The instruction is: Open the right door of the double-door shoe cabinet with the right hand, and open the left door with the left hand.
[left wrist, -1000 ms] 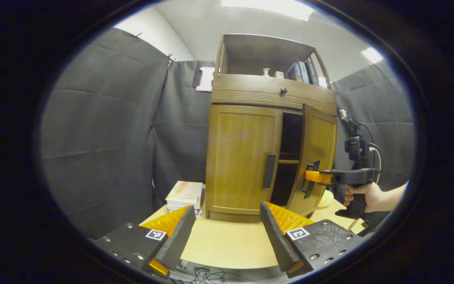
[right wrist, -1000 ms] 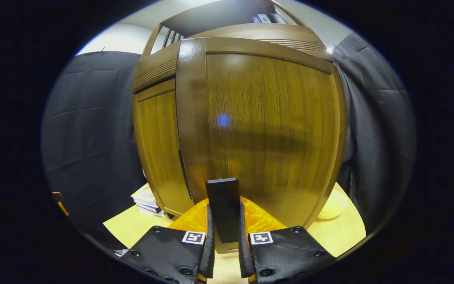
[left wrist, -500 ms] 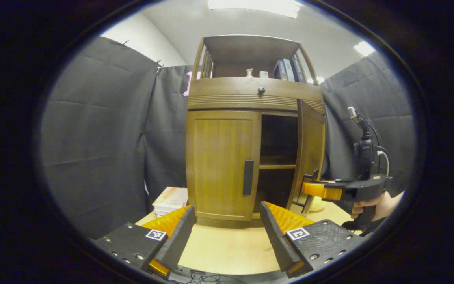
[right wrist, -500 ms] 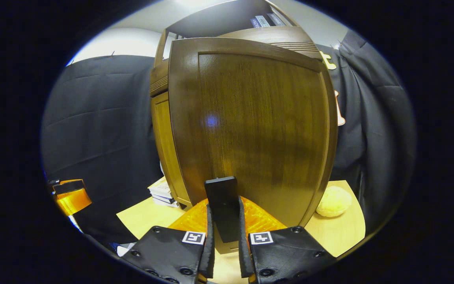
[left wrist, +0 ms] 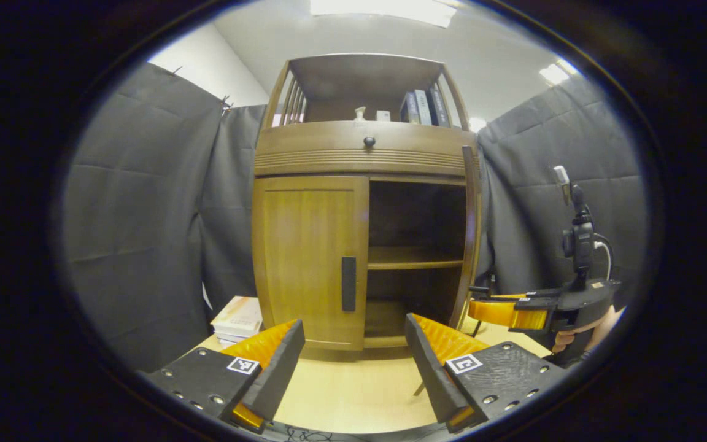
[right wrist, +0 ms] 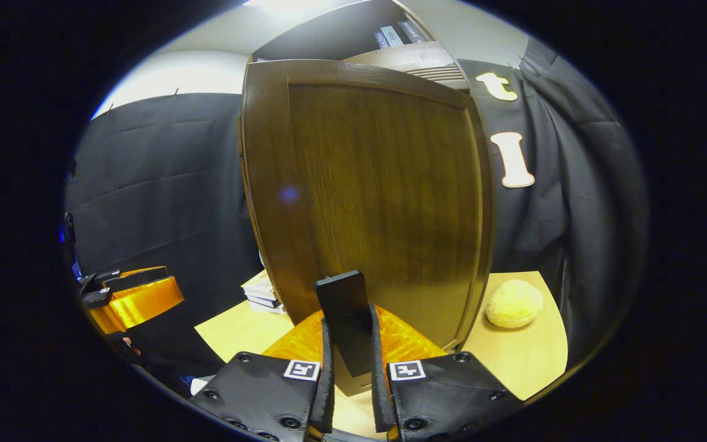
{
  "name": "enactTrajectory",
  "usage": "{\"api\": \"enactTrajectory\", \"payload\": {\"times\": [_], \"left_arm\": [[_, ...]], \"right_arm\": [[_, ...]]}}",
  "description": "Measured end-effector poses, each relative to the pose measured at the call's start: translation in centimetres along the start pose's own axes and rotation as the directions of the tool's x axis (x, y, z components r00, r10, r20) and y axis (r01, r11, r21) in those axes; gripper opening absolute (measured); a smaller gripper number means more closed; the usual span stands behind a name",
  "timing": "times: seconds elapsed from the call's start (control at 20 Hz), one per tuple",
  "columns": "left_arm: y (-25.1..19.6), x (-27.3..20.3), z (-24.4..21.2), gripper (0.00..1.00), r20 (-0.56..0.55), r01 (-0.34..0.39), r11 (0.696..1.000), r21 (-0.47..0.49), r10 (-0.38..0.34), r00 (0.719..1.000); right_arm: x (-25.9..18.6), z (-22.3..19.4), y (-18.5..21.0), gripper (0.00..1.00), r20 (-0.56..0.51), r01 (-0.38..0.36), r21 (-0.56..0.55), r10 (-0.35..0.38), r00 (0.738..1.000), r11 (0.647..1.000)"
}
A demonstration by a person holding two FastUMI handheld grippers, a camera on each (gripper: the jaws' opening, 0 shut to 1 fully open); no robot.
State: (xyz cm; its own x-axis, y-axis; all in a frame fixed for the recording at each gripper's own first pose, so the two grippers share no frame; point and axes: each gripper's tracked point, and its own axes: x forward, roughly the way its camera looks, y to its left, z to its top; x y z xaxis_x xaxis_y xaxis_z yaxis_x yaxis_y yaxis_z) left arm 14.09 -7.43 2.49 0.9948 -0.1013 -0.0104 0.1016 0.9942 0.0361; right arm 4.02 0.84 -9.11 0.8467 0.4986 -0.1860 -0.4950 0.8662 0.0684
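Note:
The wooden shoe cabinet stands on the table straight ahead in the left gripper view. Its left door is closed, with a black vertical handle. The right door is swung wide open and stands edge-on, baring a dark interior with one shelf. My right gripper, held by a hand, is at that door's handle. In the right gripper view my right gripper is shut on the right door's black handle, close to the door's panel. My left gripper is open and empty, short of the cabinet.
A stack of books lies on the light wooden table left of the cabinet. A round yellow object sits on the table right of the open door. Books and small items stand on the cabinet's top shelf.
The right door has swung from partly open to wide open, pulled by my right gripper. My left gripper has shifted so the cabinet sits more centred; it stays open.

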Motion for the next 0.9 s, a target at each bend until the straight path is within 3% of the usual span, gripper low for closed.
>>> {"api": "enactTrajectory", "payload": {"times": [0.55,0.9], "left_arm": [[-1.8,0.0,-0.2,0.94,-0.006,0.016,1.000,0.019,-0.016,1.000],[-3.4,-0.4,0.0,0.94,0.007,-0.021,1.000,-0.007,0.021,1.000]], "right_arm": [[-4.3,-0.4,-4.4,0.26,0.001,0.011,0.028,-0.011,1.000,1.000],[-7.1,-0.5,-9.9,0.25,0.003,0.030,0.014,-0.030,1.000,0.999]]}}
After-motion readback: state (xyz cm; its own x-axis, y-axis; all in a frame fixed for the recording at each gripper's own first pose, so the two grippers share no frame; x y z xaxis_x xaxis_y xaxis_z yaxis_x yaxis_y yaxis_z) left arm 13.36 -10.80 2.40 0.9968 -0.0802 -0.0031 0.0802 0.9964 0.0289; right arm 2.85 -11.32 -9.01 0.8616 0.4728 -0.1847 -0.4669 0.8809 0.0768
